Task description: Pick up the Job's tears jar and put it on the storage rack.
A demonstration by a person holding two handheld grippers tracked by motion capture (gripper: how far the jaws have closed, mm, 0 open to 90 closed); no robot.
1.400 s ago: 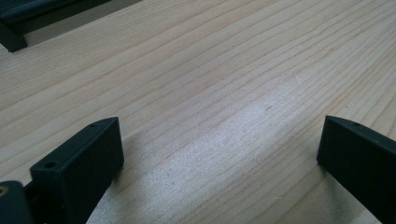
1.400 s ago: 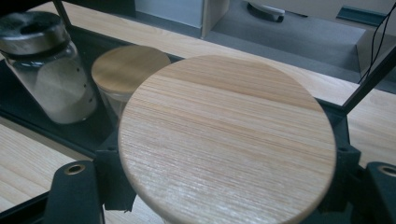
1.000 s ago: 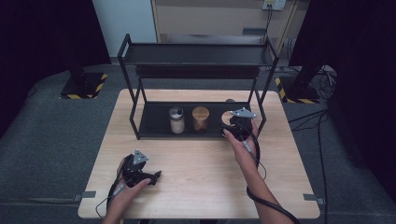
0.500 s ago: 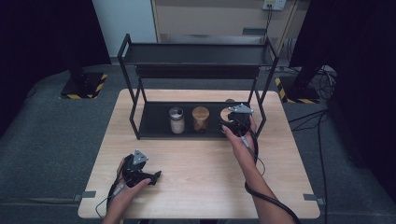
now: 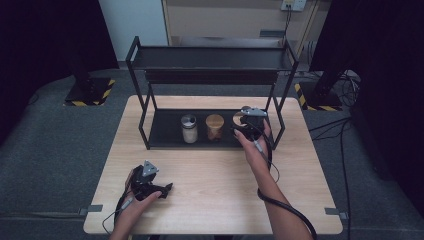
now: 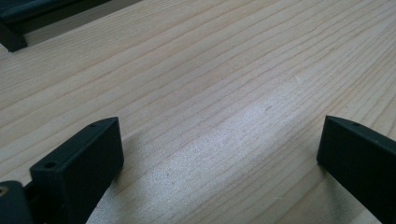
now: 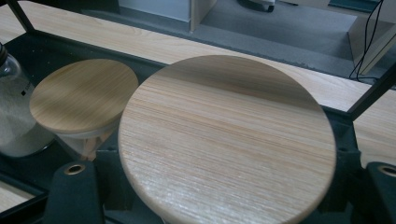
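My right gripper [image 5: 248, 121] w/ the wood-lidded jar [image 7: 227, 140] has edged further into the rack's [image 5: 212, 59] bottom shelf, prob. nearer the middle jar [image 5: 215, 127].

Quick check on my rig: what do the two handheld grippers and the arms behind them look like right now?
Both grippers, left gripper and right gripper, are black with two blocky black jaws and a grey three-cornered plate on top. A black cable trails from the right one along a bare, sleeveless forearm; a thinner cable runs from the left. The fingertips are matte black with small round holes.
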